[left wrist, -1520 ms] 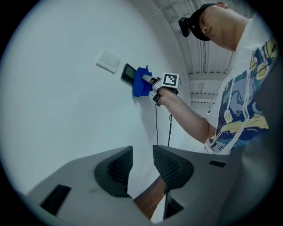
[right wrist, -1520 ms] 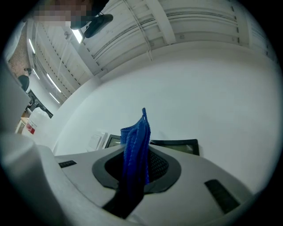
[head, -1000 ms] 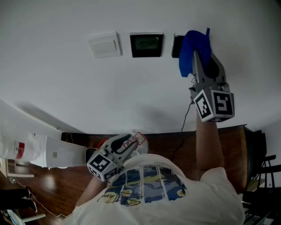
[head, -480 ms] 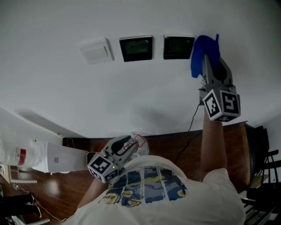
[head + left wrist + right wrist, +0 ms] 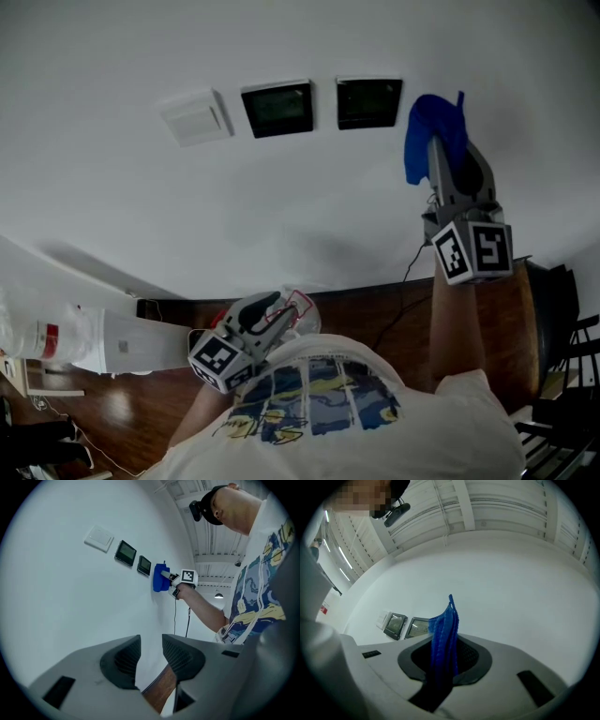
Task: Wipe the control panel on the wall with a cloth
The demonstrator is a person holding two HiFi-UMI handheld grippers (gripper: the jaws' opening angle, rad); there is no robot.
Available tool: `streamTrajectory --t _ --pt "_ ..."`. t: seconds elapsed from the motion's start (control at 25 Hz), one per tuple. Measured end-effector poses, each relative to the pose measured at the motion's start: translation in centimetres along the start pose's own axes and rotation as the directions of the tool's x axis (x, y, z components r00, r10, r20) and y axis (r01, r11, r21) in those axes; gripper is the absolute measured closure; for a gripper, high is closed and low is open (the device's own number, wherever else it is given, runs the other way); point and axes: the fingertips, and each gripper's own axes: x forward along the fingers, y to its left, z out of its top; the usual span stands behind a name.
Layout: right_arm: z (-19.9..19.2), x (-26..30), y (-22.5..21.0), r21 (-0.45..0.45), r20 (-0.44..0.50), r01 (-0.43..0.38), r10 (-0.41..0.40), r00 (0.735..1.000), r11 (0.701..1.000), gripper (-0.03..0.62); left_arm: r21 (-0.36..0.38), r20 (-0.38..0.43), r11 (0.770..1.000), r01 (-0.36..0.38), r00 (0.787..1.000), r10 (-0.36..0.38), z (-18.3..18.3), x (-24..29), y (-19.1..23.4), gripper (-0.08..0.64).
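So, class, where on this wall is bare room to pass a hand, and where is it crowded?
Free: the wall below the white switch, left panel, right panel and blue cloth, and right of the cloth. Crowded: that row, cloth close beside the right panel.

You have bare wall (image 5: pixel 281 206) to the right of and below the cloth (image 5: pixel 424 131) in your right gripper (image 5: pixel 439 150). Just to its left stand two panels, near (image 5: pixel 369 101) and far (image 5: pixel 277 108), then a switch (image 5: pixel 195 117). A cable (image 5: pixel 411 262) hangs beneath.
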Motion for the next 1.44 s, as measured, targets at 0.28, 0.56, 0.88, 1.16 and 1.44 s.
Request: streamTrajectory --t 0.28,0.56,0.88,1.16,1.44 --pt "-0.8 -5.3 2.1 -0.003 -0.034 -0.044 0.044 0.998 0.999 0.495 0.001 -0.005 1.0 -0.023 1.0 0.023 0.2 0.3 0.6 0.44" --pt "-3.8 -9.4 2.7 0.075 -0.118 -0.054 0.063 0.991 0.996 0.495 0.009 -0.005 0.998 -0.054 0.999 0.054 1.4 1.1 1.3 0.44" --pt "-5.2 -11.5 3.3 0.108 -0.153 -0.122 0.138 0.979 0.987 0.495 0.041 0.027 0.993 -0.113 0.993 0.112 3.3 1.7 1.4 0.44" --pt "-6.7 -12.4 2.9 0.135 -0.139 -0.17 0.189 0.972 0.976 0.495 0.046 0.024 0.98 -0.192 0.981 0.191 2.5 1.1 0.8 0.44" --pt "-7.1 -14.7 2.7 0.167 -0.15 -0.17 0.195 0.969 0.971 0.495 0.062 0.028 0.972 -0.225 0.974 0.224 3.1 0.4 -0.3 0.44"
